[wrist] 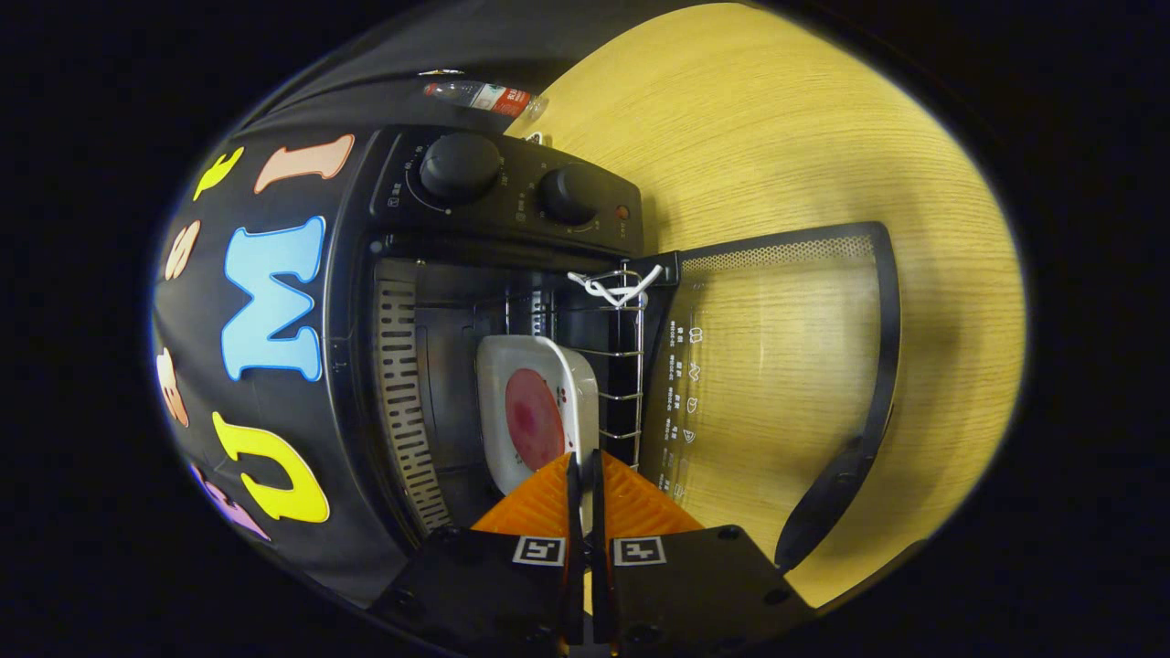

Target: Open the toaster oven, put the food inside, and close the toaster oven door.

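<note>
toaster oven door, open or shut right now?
Open. The glass door is swung fully off the toaster oven; the cavity is exposed, with the plate on the rack. Gripper pinches the plate's rim.

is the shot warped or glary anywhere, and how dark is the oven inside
Gripper view: fisheye bends the toaster oven; its cavity is dim but the plate reads clearly; the open glass door is see-through with faint haze; the claw, pinching the plate's rim, is sharp.

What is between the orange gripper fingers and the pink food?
In the gripper view, the white dish's rim is pinched between the orange fingers; the pink food lies just beyond.
</note>
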`<action>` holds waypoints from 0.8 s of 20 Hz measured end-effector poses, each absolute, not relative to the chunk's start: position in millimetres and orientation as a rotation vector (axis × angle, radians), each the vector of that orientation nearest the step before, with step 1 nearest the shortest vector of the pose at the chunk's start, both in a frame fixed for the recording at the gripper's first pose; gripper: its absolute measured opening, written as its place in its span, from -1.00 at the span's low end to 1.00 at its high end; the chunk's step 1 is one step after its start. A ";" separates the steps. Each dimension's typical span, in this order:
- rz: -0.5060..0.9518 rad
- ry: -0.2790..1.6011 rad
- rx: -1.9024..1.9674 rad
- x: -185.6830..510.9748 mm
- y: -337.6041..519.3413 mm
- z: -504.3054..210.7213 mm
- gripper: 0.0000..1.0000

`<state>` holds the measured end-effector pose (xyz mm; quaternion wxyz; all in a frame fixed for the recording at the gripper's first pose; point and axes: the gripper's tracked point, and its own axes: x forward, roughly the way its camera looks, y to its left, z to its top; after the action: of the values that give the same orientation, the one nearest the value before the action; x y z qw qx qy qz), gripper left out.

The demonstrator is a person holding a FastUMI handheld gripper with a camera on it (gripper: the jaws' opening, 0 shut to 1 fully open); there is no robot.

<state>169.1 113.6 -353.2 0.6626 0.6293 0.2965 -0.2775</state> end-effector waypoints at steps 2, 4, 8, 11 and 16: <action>-0.603 0.670 1.436 172.7 116.5 -352.2 -0.83; -0.551 0.658 1.447 174.3 121.9 -345.6 -0.74; -0.433 0.694 1.380 162.1 130.7 -329.3 0.59; -0.347 0.765 1.271 137.9 136.1 -323.5 0.93; -0.175 0.847 0.990 93.1 134.6 -310.7 0.94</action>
<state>93.1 134.6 -310.7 0.7917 0.4602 0.3936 -0.0813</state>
